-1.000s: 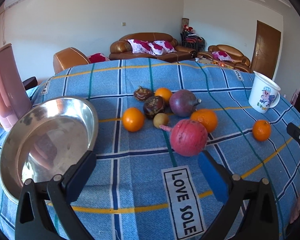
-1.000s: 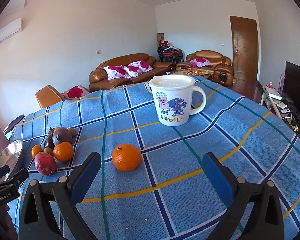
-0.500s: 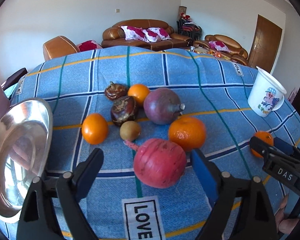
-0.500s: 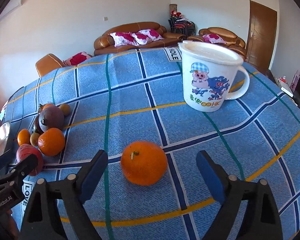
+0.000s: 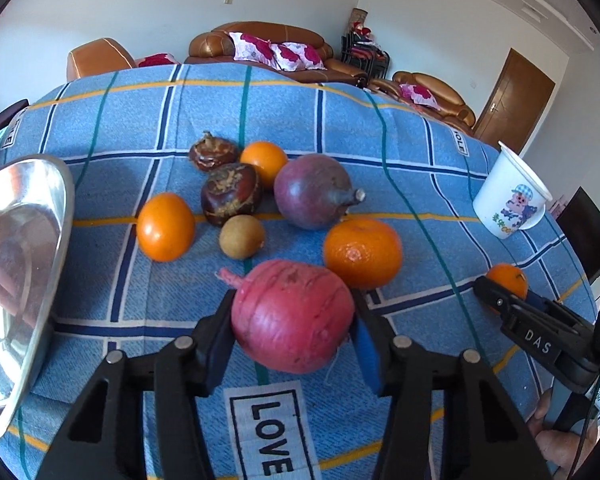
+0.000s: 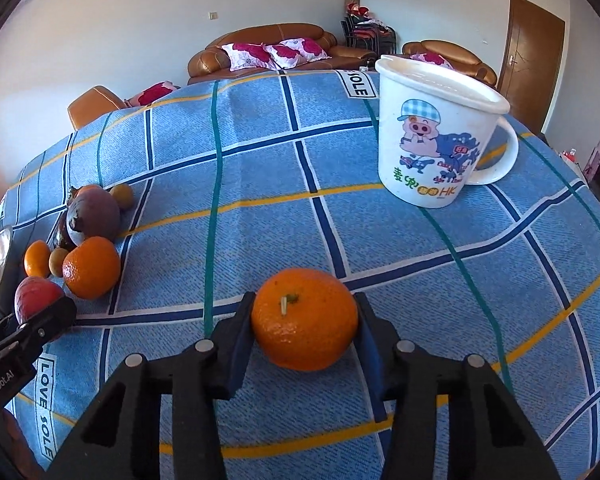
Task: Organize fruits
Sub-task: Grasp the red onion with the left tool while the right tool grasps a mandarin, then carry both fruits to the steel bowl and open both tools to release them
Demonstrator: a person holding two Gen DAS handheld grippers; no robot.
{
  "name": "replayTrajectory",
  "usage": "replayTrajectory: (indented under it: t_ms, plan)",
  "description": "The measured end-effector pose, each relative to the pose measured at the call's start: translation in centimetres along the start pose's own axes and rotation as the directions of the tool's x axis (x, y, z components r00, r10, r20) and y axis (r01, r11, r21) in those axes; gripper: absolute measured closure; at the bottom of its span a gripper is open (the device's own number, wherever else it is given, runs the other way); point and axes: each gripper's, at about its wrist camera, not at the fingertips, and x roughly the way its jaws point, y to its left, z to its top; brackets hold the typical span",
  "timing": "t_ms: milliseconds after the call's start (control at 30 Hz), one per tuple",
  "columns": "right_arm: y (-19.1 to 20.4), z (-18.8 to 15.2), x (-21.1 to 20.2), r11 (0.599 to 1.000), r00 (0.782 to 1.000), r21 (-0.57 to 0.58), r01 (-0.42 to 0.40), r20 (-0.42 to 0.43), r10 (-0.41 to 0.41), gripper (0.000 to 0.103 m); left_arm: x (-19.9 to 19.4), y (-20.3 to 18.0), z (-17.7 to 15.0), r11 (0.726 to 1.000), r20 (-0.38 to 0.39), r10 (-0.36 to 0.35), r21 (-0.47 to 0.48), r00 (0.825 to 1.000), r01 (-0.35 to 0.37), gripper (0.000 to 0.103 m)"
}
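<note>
Left gripper (image 5: 292,320): jaws closing, pads against the red fruit (image 5: 292,316), lower centre on the cloth.
Right gripper (image 6: 304,322): jaws closing on the lone orange (image 6: 304,318), apparently touching.
Steel bowl (image 5: 56,208): left edge.

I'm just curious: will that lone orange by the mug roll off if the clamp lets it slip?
Probably: the orange is round and sits on flat cloth. Its dimpled skin should give the right gripper, now closing around it, decent hold. It looks firm, not fragile.

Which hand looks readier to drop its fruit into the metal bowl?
Probably left: its claw is closing around the red fruit right beside the metal bowl; the right claw's orange lies farther away.
</note>
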Motion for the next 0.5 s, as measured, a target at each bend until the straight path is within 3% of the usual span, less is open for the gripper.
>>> replayTrajectory:
  t_ms: [200,500]
  plan:
    - [1.0,-1.1,-3.6,1.000,0.986,-0.015,-0.006,0.169,0.008,0.055,-2.3,0.0,-0.8,0.996,0.067,0.062,0.056,0.996,-0.066,0.048]
    - [4.6,-2.3,-6.5,0.998,0.960,0.002,-0.056,0.275,0.053,0.055,-6.0,2.0,-1.4,0.984,0.183,0.121,0.110,0.976,-0.143,0.048]
